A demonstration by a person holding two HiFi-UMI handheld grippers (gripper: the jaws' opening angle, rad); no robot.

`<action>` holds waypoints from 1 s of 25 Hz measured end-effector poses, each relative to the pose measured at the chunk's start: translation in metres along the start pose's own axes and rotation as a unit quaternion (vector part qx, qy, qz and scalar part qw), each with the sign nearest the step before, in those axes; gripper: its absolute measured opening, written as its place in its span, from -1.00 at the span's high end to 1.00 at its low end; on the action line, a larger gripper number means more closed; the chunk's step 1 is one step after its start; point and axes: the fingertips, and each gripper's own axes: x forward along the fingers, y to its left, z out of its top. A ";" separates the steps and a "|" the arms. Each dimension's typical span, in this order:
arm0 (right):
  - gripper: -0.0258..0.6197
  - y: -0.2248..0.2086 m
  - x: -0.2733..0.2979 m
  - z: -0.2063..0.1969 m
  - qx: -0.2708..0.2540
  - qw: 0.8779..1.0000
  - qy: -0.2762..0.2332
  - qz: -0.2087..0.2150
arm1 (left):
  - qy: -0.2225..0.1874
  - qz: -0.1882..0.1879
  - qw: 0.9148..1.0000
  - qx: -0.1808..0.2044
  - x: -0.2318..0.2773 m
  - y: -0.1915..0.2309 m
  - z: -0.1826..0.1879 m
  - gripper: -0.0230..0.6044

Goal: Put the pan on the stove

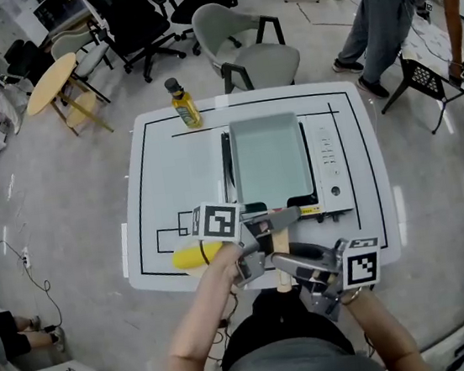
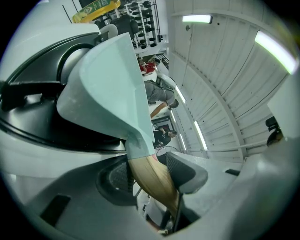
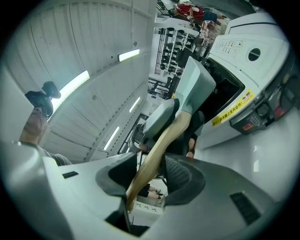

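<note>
A pale mint rectangular pan (image 1: 270,163) rests on the black-and-white stove (image 1: 330,167) in the middle of the white table (image 1: 165,189). Its wooden handle (image 1: 280,250) sticks out over the table's near edge. My left gripper (image 1: 273,227) is shut on the handle close to the pan. My right gripper (image 1: 287,268) is shut on it nearer the handle's end. In the left gripper view the handle (image 2: 157,180) runs between the pads up to the pan (image 2: 112,84). The right gripper view shows the handle (image 3: 159,145) clamped and the pan (image 3: 197,82) beyond it on the stove (image 3: 243,61).
An oil bottle (image 1: 183,104) stands at the table's far left. A yellow object (image 1: 192,256) lies near the front edge beside my left arm. Chairs (image 1: 253,54), a round wooden table (image 1: 50,81) and a standing person (image 1: 395,6) are beyond the table.
</note>
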 end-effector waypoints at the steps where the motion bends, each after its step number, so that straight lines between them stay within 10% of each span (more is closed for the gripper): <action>1: 0.37 0.001 0.000 0.000 0.000 1.000 0.000 0.000 | 0.000 -0.001 1.000 -0.001 0.000 -0.001 0.000 0.33; 25: 0.38 0.000 0.000 0.006 0.019 1.000 -0.008 0.009 | -0.003 0.005 1.000 -0.021 0.001 0.001 0.005 0.33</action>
